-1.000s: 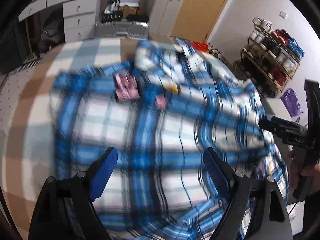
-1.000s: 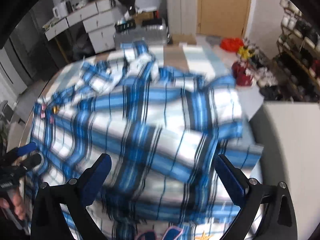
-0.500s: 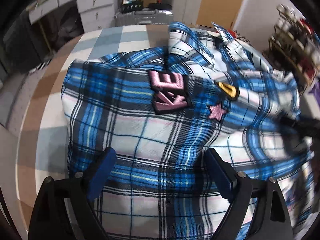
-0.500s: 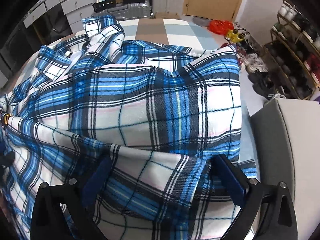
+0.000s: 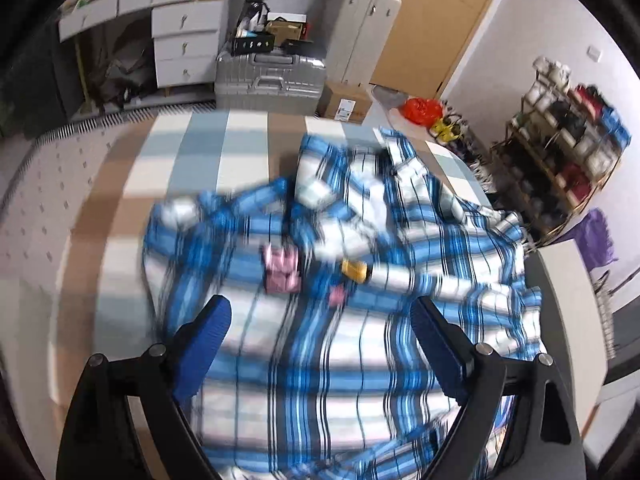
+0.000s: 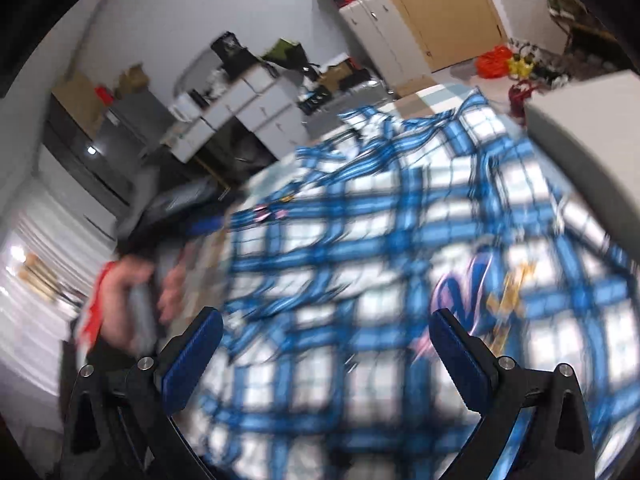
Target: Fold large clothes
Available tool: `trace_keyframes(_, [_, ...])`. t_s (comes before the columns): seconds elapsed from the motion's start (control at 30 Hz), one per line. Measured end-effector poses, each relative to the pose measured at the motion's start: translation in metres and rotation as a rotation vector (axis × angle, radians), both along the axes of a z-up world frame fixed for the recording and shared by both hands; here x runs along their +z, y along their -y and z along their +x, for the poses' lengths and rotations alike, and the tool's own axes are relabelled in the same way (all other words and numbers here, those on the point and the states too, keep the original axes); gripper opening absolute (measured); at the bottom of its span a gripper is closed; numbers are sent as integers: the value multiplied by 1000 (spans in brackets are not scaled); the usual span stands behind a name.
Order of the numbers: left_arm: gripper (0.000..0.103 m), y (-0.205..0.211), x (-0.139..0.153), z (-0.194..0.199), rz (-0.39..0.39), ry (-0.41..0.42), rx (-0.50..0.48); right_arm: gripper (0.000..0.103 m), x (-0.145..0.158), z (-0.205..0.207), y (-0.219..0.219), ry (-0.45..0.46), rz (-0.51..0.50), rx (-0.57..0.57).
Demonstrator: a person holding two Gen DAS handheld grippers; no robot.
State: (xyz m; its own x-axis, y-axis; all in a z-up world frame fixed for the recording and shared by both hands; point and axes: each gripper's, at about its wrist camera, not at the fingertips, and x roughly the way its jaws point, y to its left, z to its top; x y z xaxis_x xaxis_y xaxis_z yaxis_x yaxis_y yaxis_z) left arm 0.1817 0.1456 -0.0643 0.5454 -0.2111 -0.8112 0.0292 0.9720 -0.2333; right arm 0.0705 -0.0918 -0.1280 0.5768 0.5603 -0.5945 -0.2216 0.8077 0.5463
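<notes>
The left tool (image 5: 320,316) hangs spread wide, gripping nothing, above the plaid shirt (image 5: 340,320) bunched on the checked desk (image 5: 200,152). The right tool (image 6: 326,320) gapes likewise. Judged still arranging; next, flatten the shirt and pinch an edge.

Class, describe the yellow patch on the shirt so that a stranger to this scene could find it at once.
Start at the checked tabletop, where a blue-and-white plaid shirt lies crumpled. Near its middle sits a cluster of sewn patches. The yellow patch is the rightmost, the only one not pink like its neighbours.
</notes>
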Motion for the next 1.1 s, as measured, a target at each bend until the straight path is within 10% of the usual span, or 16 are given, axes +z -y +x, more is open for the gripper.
trace_keyframes(0.27, [88, 8, -31, 111, -27, -256, 64, 103, -2, -21, -5, 105, -28, 80])
trace_keyframes(0.47, [88, 19, -62, 172, -12, -254, 89, 103, -10, -11, 11, 83, 18, 117])
trace_keyframes(0.63, [88, 16, -89, 202, -168, -328, 93, 103, -13, -3, 20, 61, 52, 121])
trace_keyframes(0.8, [20, 29, -88, 200, -94, -313, 65, 103, -16, -4, 20, 46, 60, 136])
trace_keyframes(1.1, [4, 53, -21, 128, 47, 36, -59, 103, -10, -9, 21, 92, 38, 117])
